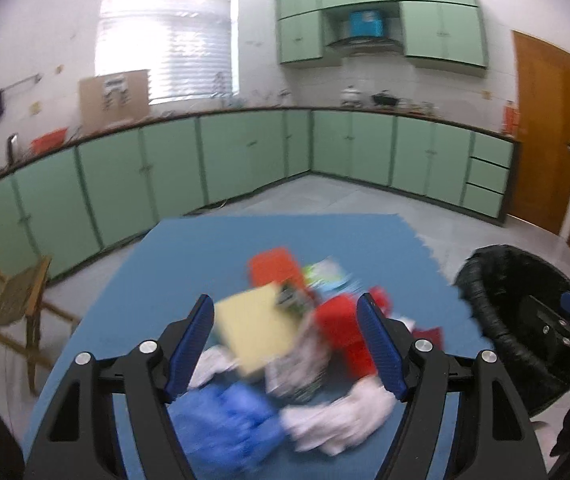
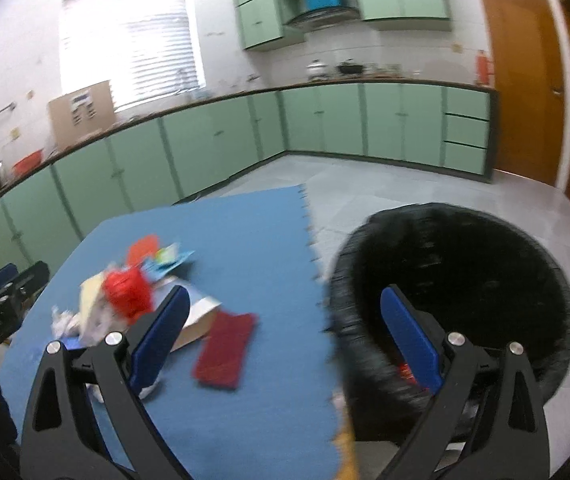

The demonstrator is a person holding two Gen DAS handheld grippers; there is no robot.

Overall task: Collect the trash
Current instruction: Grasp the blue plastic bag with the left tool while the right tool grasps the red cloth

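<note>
A blurred pile of trash lies on the blue mat (image 1: 213, 252): a yellow paper (image 1: 253, 328), a red crumpled piece (image 1: 341, 328), an orange piece (image 1: 273, 266), white tissue (image 1: 345, 416) and blue plastic (image 1: 225, 420). My left gripper (image 1: 285, 300) hovers over this pile, open, with nothing pressed between its pads. A flat dark red piece (image 2: 225, 348) lies apart, nearer the mat's right edge. My right gripper (image 2: 285, 290) is open and empty, straddling the mat's edge and the rim of the black-lined bin (image 2: 465, 272). Something red (image 2: 407, 372) shows low inside the bin.
The bin (image 1: 497, 292) stands on grey floor tiles just right of the mat. Green base cabinets (image 1: 245, 152) run along the far walls. A wooden chair (image 1: 17, 300) stands left of the mat and a wooden door (image 1: 545, 128) is at the right.
</note>
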